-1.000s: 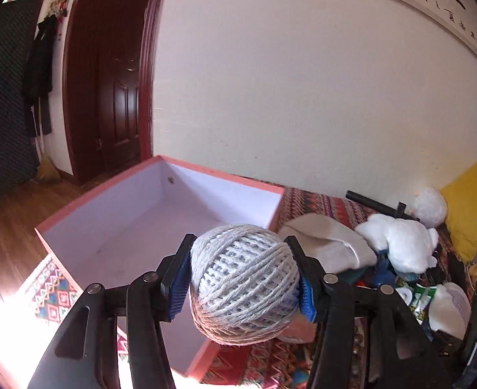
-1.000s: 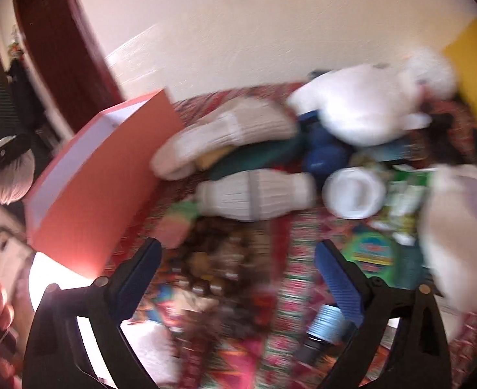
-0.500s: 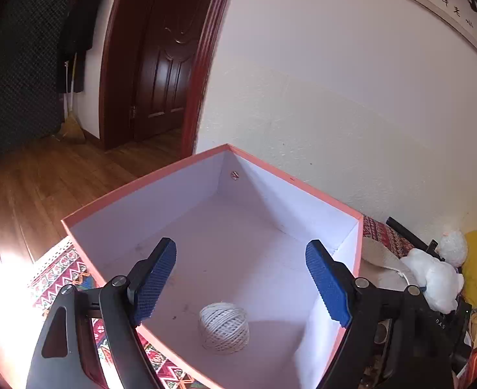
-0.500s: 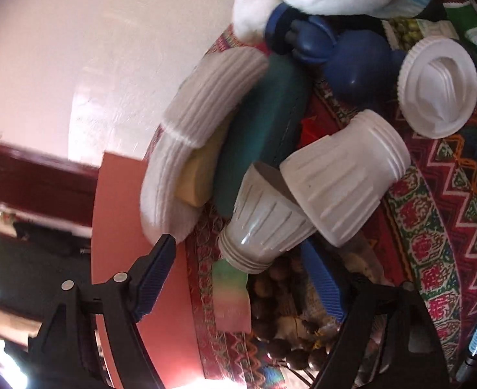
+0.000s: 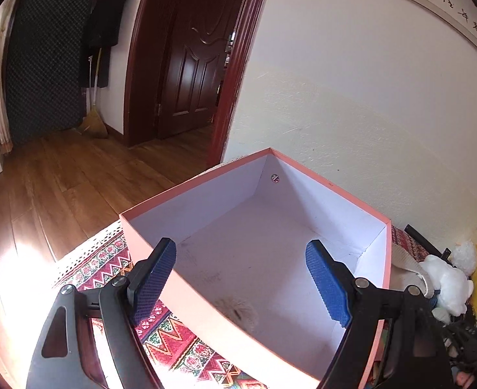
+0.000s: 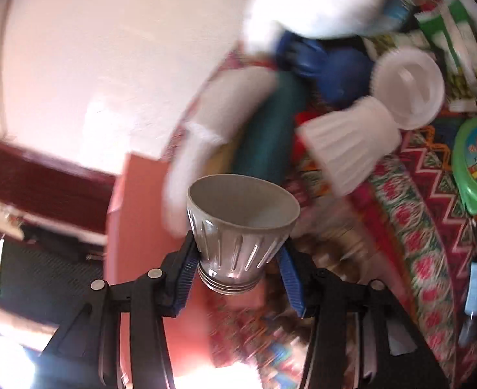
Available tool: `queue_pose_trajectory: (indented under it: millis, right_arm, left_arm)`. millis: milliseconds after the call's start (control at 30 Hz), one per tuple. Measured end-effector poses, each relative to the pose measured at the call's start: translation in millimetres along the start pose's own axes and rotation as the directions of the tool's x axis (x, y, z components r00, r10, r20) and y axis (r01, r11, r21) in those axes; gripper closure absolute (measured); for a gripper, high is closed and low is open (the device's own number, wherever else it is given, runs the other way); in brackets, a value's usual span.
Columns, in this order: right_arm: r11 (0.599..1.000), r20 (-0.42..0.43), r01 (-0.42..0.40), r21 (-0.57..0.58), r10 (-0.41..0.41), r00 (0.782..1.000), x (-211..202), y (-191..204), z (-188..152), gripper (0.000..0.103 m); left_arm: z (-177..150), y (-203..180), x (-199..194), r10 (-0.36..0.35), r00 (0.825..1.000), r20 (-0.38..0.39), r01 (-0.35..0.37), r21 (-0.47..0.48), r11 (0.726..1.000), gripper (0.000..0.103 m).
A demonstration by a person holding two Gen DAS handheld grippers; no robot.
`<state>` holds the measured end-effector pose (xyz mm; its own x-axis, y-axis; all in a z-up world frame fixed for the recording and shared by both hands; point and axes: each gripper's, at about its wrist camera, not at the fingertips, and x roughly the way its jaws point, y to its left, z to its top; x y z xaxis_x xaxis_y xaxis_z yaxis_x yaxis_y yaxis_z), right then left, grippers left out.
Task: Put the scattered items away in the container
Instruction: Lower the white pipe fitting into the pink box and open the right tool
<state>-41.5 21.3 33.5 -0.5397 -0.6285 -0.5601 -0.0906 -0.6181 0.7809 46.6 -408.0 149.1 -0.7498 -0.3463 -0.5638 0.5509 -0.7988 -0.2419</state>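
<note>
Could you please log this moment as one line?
left hand-held gripper: open over box | right hand-held gripper: closing on cup | pile: unsorted

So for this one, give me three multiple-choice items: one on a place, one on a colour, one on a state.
1. What sits between the right gripper's pads?
A. twine ball
B. ribbed cup
C. green tin

2. What colour is the box outside?
A. pink
B. blue
C. yellow

3. How is the left gripper?
A. clamped on a cup
B. open over the box
C. shut tight

Answers: 1 B, the closing pads flank the cup's base. 2 A, its outer wall and rim are pink. 3 B, the pads stand apart with nothing between.
</note>
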Motion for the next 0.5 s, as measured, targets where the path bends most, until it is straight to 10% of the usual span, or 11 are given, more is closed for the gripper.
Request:
queue_pose_trajectory:
  millis: [300,367,400,500]
  right_arm:
    - [0.863,-0.048,-0.185,-0.47,0.184,0.982,-22,194,-69,0.056]
    - [0.821,-0.074,-0.172,-0.544,0.157,0.985,-9,234,-79,0.044]
    - [0.803,-0.074,-0.141,-0.58,0.121,0.99,2,247,-86,0.018]
    - [0.77,-0.01,-0.069,-0.634,0.081,0.997,0,271,-95,0.011]
  left_arm:
    - [2,48,-11,0.079,0.997,0.022,-0.078,-0.043,0.996,0.021]
    - [1,56,-13,0.091,0.996,0.026,-0.09,-0.041,0.995,0.018]
    - [1,58,-13,0.094,0.995,0.027,-0.093,-0.039,0.995,0.015]
    - [1,63,-15,0.089,0.996,0.031,-0.088,-0.029,0.996,0.014]
